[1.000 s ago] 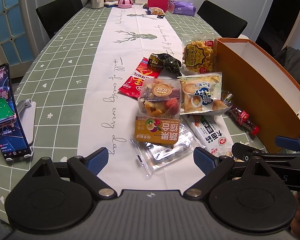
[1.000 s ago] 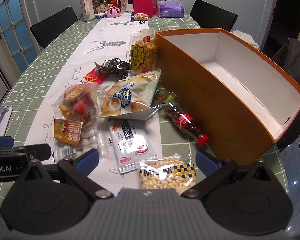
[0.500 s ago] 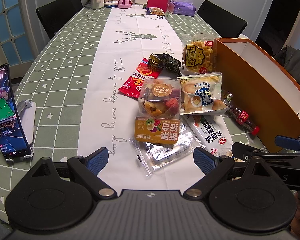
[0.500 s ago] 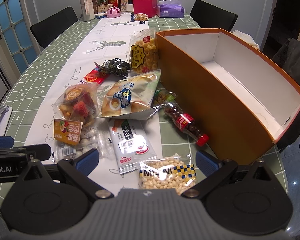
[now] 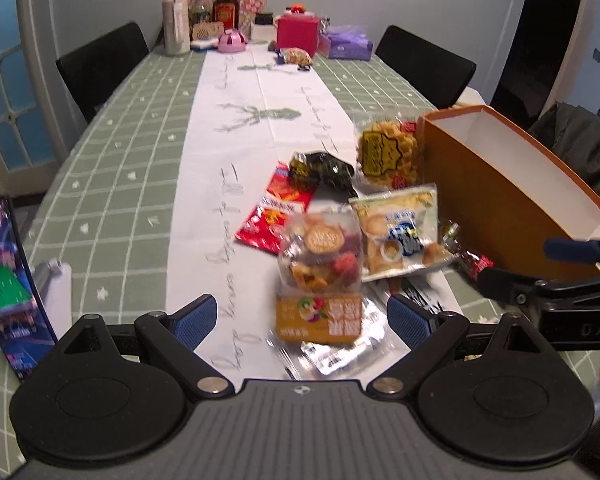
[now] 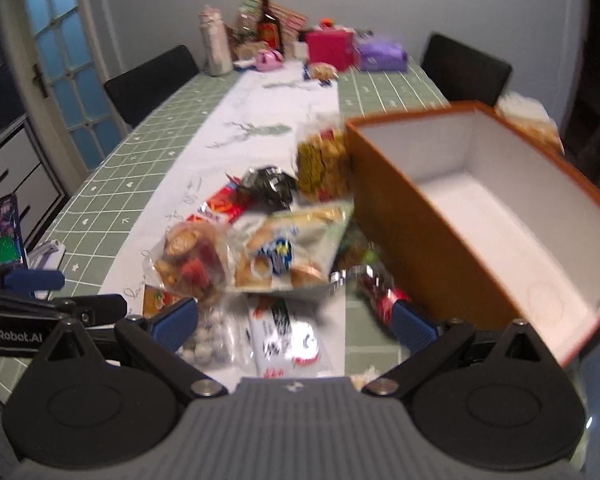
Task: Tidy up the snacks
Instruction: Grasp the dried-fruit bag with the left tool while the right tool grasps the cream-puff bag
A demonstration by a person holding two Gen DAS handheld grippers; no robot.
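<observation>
So both tongs are spread wide with nothing between the pads. The left gripper (image 5: 302, 318) has the mixed dried-fruit bag (image 5: 320, 268) dead ahead, its orange label end nearest the tips and its clear top pointing away, so the long axis runs straight out along the fingers. The right gripper (image 6: 296, 318) has the white bar packet (image 6: 288, 332) right in front, also lying lengthwise away from it, with the cookie bag (image 6: 284, 254) just beyond and the little red bottle (image 6: 380, 296) touching or nearly touching its right-hand pad. The orange box (image 6: 384, 216) sits ahead and off to the right of both, open and with nothing in it as far as I can see. My guess is the right one is the nearer hand for anything going in the box, and the left would have to reach across.

Versus half a second ago: both cameras have tipped up and pushed forward, everything's motion-blurred now, and the peanut bag that sat between the right tongs has slid almost out of sight under the gripper body. The snacks themselves look unmoved
</observation>
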